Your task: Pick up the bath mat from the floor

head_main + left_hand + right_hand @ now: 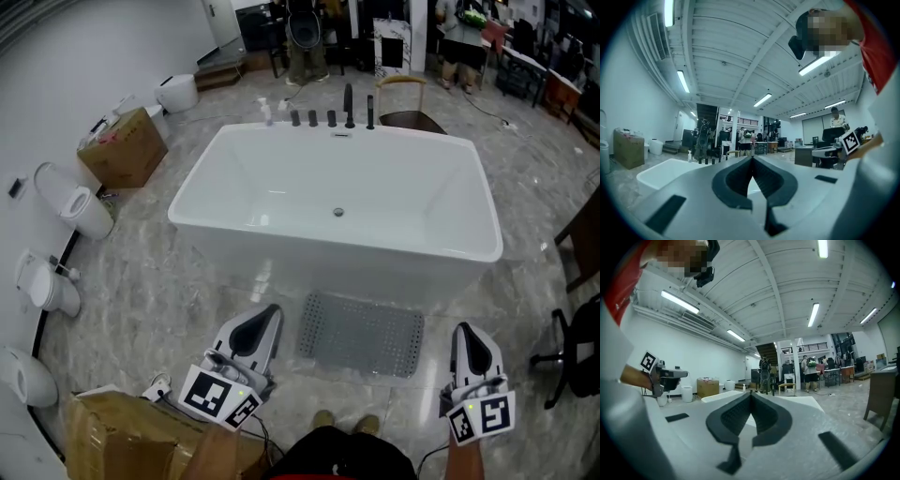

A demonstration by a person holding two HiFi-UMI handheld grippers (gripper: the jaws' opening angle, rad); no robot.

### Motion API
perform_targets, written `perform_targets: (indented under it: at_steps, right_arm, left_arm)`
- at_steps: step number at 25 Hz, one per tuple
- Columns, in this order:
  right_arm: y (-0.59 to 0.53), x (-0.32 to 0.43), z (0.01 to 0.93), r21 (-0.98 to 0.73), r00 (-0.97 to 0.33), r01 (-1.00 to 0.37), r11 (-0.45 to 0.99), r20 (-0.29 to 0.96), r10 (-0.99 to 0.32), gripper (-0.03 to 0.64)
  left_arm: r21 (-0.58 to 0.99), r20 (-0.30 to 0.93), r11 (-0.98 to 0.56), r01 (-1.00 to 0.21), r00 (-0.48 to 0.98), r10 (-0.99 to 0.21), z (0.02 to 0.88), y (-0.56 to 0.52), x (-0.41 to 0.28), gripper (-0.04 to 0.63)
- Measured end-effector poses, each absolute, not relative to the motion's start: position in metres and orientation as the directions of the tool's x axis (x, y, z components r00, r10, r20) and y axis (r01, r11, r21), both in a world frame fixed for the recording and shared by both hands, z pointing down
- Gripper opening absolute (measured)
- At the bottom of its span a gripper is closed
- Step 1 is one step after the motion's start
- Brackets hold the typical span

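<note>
**A:** Head view first. Where is the mat?

**B:** The bath mat (361, 335) lies flat on the floor (159, 281), just in front of the bathtub (337, 202). Nothing is touching it.

**A:** And the tongs?

**B:** The left tongs (266, 316) and right tongs (466, 334) are held above the floor, one on either side of the mat. Both are pressed together and empty.

**A:** So which step is this?

**B:** I'd judge it's the approach, since no grasp has begun. The next move calls for going down to an edge of the mat, spreading the jaws and pinching that thin rim.

**A:** What about the left gripper view?

**B:** The jaw tips meet with nothing between them. It looks level over the bathtub into the room, and the mat isn't in it.

**A:** And the right gripper view?

**B:** It's the same there, closed and empty, with the tub beyond and no mat. Only the head view shows the mat, and only the gripper views show the jaw tips meeting up close.
</note>
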State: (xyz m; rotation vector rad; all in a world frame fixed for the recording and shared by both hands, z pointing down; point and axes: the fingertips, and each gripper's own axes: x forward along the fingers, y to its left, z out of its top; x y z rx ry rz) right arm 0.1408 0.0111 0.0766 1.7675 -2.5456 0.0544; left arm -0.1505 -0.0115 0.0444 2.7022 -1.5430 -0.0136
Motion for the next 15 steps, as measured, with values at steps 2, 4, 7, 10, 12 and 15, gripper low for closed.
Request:
perform_targets:
  at_steps: [2,4,7,10,12,15]
  right_arm:
    - [0.007,0.137,0.083,-0.004,-0.336,-0.941,0.337,0.069,-0.939,0.003]
    - [0.002,0.135,0.089,0.002,-0.33,-0.944,0.331,0.083,-0.94,0.003]
    - [-0.005,0.139,0.1,0.009,-0.321,-0.946,0.324,0.099,-0.942,0.003]
    - [-0.008,0.145,0.111,0.012,-0.312,-0.949,0.315,0.115,-0.943,0.003]
    - [-0.01,0.148,0.12,0.011,-0.307,-0.951,0.31,0.129,-0.943,0.003]
    - [-0.012,0.154,0.138,0.004,-0.297,-0.954,0.301,0.15,-0.943,0.003]
  left_arm:
    - [0.036,0.016,-0.508,-0.861,0.509,-0.861,0.052,-0.019,-0.157,0.011]
    - [0.041,0.026,-0.502,-0.864,0.503,-0.864,0.061,-0.029,-0.162,0.011]
    - [0.05,0.039,-0.493,-0.869,0.495,-0.868,0.077,-0.042,-0.162,0.011]
    - [0.069,0.052,-0.486,-0.871,0.49,-0.87,0.095,-0.053,-0.16,0.011]
    - [0.08,0.063,-0.482,-0.872,0.487,-0.871,0.107,-0.06,-0.158,0.011]
    - [0.09,0.08,-0.479,-0.873,0.486,-0.87,0.124,-0.068,-0.156,0.011]
